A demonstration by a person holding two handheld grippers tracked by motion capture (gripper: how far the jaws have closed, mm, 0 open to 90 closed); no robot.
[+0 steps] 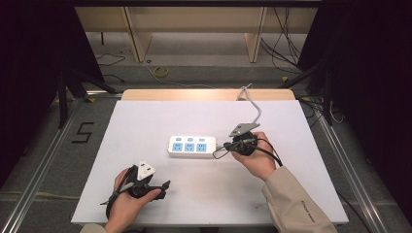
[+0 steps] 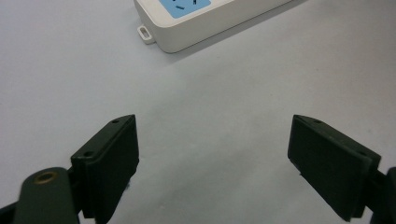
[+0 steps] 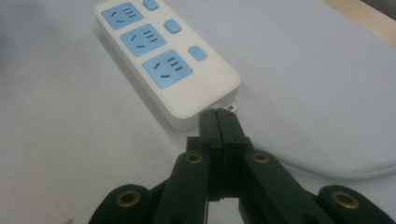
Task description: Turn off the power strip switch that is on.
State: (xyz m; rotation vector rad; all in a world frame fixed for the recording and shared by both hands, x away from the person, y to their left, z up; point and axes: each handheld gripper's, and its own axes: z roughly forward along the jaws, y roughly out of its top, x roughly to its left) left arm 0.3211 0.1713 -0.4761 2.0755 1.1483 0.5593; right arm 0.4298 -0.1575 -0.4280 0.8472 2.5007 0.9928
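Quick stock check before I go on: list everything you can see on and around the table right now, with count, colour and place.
power strip: one, white with three blue sockets and three blue buttons, middle of the table
power strip cable: one, pale grey, runs from the strip's right end off the far table edge
table: one, white top with a wooden strip along the far edge
digit 5: one, black, on the floor left of the table
yellow coil: one, on the floor beyond the table
left gripper: one, black, jaws wide open, near left of the table
right gripper: one, black, jaws shut, tips at the strip's right end
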